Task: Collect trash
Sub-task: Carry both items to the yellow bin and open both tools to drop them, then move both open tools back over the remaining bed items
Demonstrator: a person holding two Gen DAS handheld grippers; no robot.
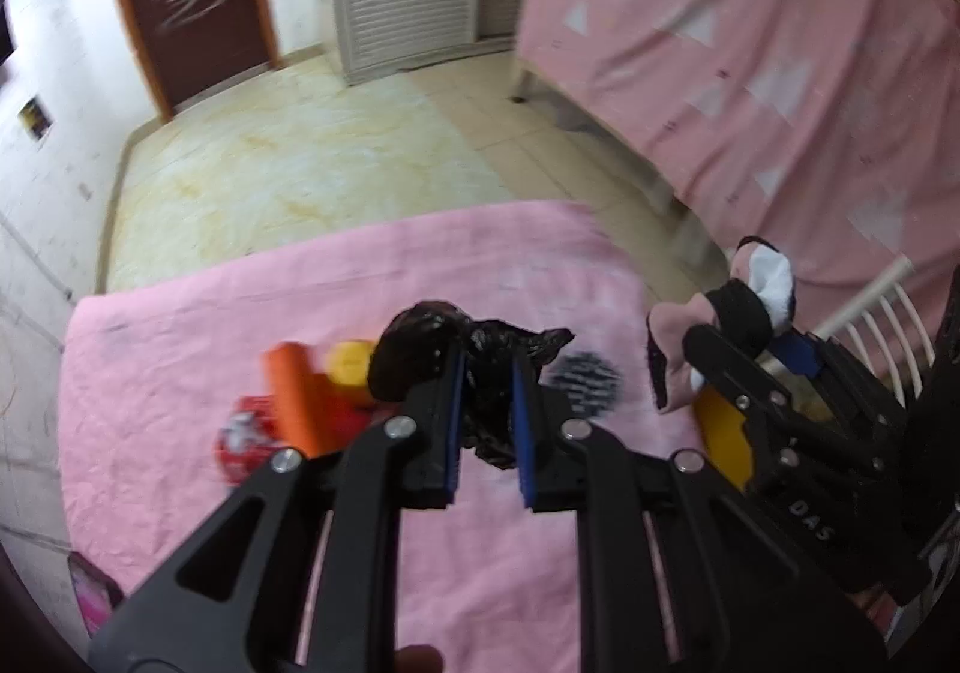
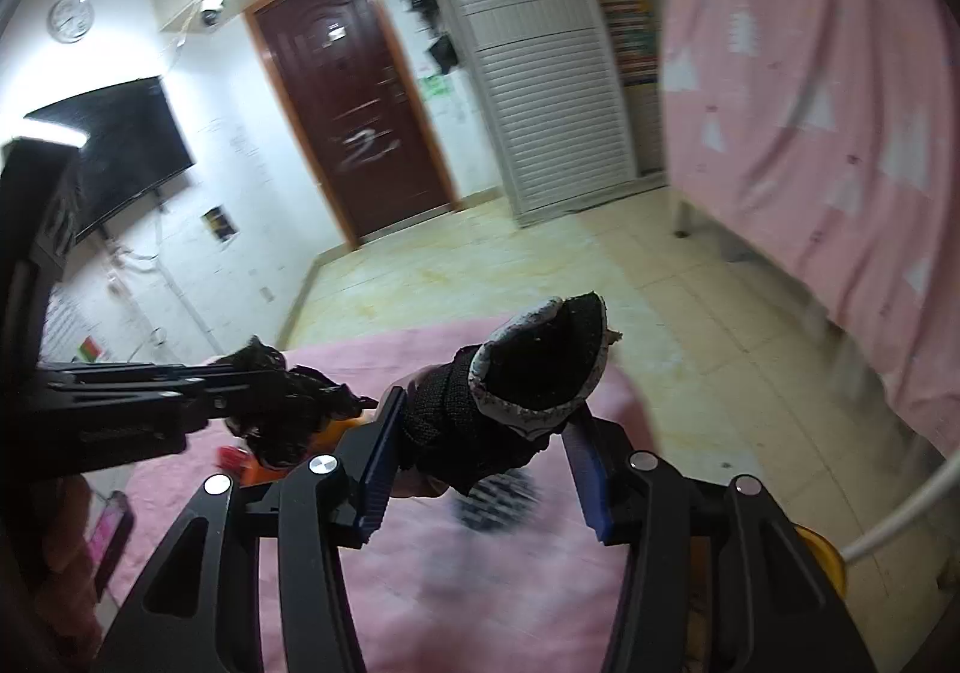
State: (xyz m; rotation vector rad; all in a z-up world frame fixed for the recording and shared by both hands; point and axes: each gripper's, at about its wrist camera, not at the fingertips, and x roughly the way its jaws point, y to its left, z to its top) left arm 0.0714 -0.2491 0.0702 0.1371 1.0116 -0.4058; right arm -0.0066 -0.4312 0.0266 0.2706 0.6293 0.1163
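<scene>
My left gripper is shut on a crumpled black plastic bag and holds it above the pink cloth. The bag also shows at the left of the right wrist view. My right gripper is shut on a small pink and black shoe, lifted above the cloth. In the left wrist view the shoe is at the right. On the cloth lie an orange item, a yellow item, a red wrapper and a black-and-white striped item.
A yellow bin stands at the right of the cloth, with a white rack behind it. A bed draped in pink sheet is at the right. Tiled floor, a brown door and a white cabinet lie beyond.
</scene>
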